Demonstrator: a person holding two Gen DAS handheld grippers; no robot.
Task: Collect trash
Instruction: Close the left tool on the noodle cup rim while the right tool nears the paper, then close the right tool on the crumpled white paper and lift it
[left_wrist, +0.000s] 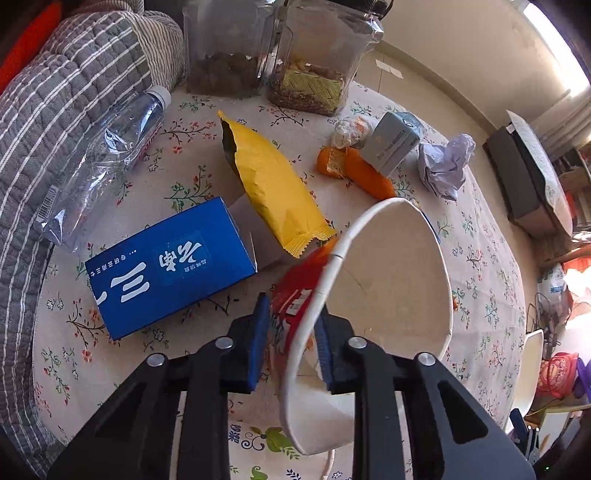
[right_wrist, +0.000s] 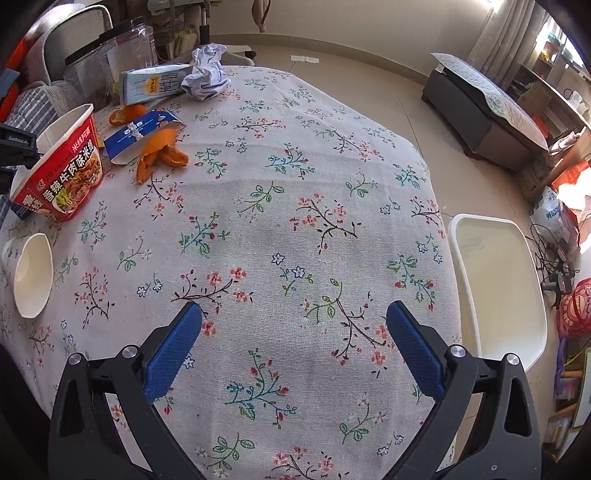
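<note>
One item is in hand, the noodle bowl (left_wrist: 384, 280) pinched by the left gripper (left_wrist: 291, 343); the right gripper (right_wrist: 295, 343) is spread and empty, and bottle (left_wrist: 99, 162), boxes and peel still litter the surface (right_wrist: 295, 221).

The tablecloth (right_wrist: 295, 206) is matt woven cloth with a printed flower pattern. On it, the noodle bowl (left_wrist: 391, 266) is paper, plain matt white inside and glossy printed red outside. Beside the bowl lies a smooth blue carton (left_wrist: 170, 266) of card, and just past that a shiny yellow wrapper (left_wrist: 273, 184) of crinkled film. Left of the carton, the bottle (left_wrist: 99, 162) is clear, crumpled plastic. The gripper pads (right_wrist: 413, 347) look like rough blue rubber on matt black plastic arms with bright metal pins.
</note>
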